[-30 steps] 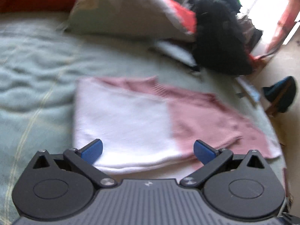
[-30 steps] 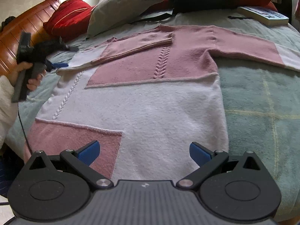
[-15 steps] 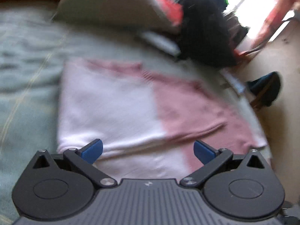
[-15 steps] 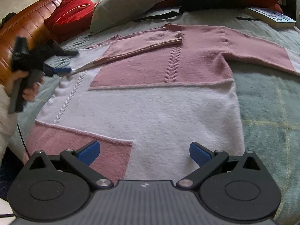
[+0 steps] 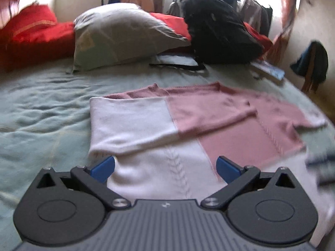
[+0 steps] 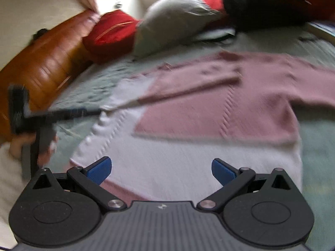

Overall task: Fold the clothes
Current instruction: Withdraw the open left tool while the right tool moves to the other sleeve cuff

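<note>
One sleeve (image 6: 188, 83) of the sweater (image 6: 209, 121) already lies folded across the chest; the rest is spread flat on the bed (image 5: 41, 108), front up, hem toward both cams. The other sleeve (image 6: 309, 87) runs off to the right, laid out straight, so by my read the fold is partway: one sleeve in, one sleeve out, body not doubled over.

Left claw (image 5: 165, 166): wide open, holding nothing; in its own view its blue pads sit just over the white lower part of the sweater, near the folded sleeve's cuff (image 5: 108, 148). The right cam shows the same tool from the side, in a hand (image 6: 31, 144) at the bed's left edge, tips reaching the cuff end. Too blurred to tell if they touch the cloth.

Right claw (image 6: 161, 170): also wide open, empty, above the hem area, w/ white knit and a pink patch under it.

What's left, as far as visible: 2nd sleeve needs to come across the chest, then the body folded up, prob. hem to collar.

Pillow (image 5: 121, 33), red cushions, black bag (image 5: 217, 29) & a book (image 5: 270, 71) sit past the collar, clear of the sweater.
</note>
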Tool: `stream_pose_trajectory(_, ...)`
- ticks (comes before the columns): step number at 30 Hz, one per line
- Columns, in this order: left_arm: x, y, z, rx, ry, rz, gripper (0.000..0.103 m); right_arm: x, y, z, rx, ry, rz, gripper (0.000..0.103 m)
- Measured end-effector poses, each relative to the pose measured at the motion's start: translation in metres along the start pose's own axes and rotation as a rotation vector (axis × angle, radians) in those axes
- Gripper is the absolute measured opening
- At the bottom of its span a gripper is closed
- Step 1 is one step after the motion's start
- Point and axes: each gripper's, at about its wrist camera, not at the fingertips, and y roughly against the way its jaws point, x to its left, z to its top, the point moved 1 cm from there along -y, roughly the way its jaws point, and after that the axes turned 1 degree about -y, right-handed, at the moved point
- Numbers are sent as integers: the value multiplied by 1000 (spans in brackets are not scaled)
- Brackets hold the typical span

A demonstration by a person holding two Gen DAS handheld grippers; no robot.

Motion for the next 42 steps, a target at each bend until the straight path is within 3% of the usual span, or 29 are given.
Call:
stream_pose_trajectory(3, -5, 7, -12, -2, -20, 40, 102, -11, -22, 32, -19, -17, 53, 103)
stream_pose_trajectory(9, -14, 20, -36, -5, -59, 119, 102, -61, -70, 77, -80, -259, 197, 103)
stream_pose_trajectory(14, -1, 22, -36, -20, -4, 141, 102, -50, -113, 120, -95, -299, 314, 103)
stream_pose_trajectory(17, 2, 21, -37, -5, 0, 132, 102, -35, -154, 133, -17, -301, 294, 103)
stream_pose_trajectory(20, 0, 21, -40, 15, -19, 124, 102, -27, -182, 132, 66, -263, 219, 103)
stream_pose_trajectory(23, -4, 23, -43, 21, -32, 105, 102, -36, -173, 130, 51, -249, 204, 103)
stream_pose_trajectory(28, -15, 24, -45, 19, -52, 71, 102, -85, -126, 123, -25, -299, 24, 103)
stream_pose_trajectory(33, -27, 29, -46, 14, -76, 54, 102, -115, -83, 112, -90, -396, -8, 103)
stream_pose_trajectory(35, -30, 32, -47, 15, -79, 54, 102, -115, -75, 109, -118, -425, 23, 103)
stream_pose_trajectory(40, -29, 35, -49, 22, -72, 62, 102, -119, -92, 90, -80, -549, 209, 103)
stream_pose_trajectory(42, -28, 34, -50, 26, -71, 61, 102, -117, -103, 86, -58, -534, 183, 103)
